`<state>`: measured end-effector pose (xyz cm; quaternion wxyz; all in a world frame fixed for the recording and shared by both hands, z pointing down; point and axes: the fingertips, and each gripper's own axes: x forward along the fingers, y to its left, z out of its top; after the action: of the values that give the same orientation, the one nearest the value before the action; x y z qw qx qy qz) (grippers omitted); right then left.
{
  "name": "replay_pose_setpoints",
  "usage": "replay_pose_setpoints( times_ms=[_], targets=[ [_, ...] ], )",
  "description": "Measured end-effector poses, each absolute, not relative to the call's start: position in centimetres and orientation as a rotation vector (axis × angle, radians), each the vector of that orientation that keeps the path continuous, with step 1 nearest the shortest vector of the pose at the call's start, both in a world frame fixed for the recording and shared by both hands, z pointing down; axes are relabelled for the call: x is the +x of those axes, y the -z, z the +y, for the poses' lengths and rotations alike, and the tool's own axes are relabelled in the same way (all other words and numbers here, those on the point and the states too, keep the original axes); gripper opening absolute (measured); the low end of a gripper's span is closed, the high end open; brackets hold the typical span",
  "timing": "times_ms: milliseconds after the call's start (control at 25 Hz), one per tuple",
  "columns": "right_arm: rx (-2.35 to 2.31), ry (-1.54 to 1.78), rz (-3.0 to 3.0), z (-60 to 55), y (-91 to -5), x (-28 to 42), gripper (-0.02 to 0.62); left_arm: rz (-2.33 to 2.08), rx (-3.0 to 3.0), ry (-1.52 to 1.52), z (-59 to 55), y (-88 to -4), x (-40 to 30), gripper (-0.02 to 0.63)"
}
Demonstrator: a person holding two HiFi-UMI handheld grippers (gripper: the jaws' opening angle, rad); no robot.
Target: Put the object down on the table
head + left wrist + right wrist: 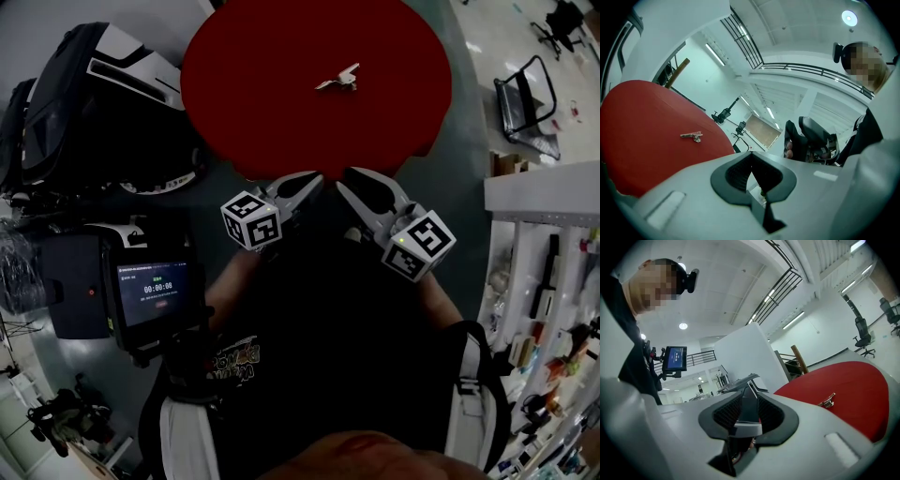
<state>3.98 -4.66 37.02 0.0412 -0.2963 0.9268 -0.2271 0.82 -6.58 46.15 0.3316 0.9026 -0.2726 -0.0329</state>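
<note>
**Object on the desk, both tools empty**

The small metal object [339, 79] lies flat on the round red desk [253, 84], a little beyond its middle and well apart from both tools. The left tool [315, 178] and the right tool [346, 174] hang side by side just off the near edge of the desk, close to the person's chest, their tips angled towards each other. Each tool's jaws stand only narrowly apart and grip nothing. A screen [155, 291] glows at the person's left.
</note>
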Motion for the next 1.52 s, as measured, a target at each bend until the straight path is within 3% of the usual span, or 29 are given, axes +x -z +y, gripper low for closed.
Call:
replay_pose_setpoints(
  times_ms=[560, 1520],
  targets=[
    [-0.995, 0.658, 2.813, -4.5, -36.7, 5.4, 0.028, -0.668, 2.364, 0.081, -6.5, -46.2, 2.1, 0.011],
    [-0.988, 0.661, 2.803, -4.6, -36.9, 4.7, 0.028, -0.687, 2.368, 0.092, -6.2, -46.4, 0.9, 0.011]
  ],
)
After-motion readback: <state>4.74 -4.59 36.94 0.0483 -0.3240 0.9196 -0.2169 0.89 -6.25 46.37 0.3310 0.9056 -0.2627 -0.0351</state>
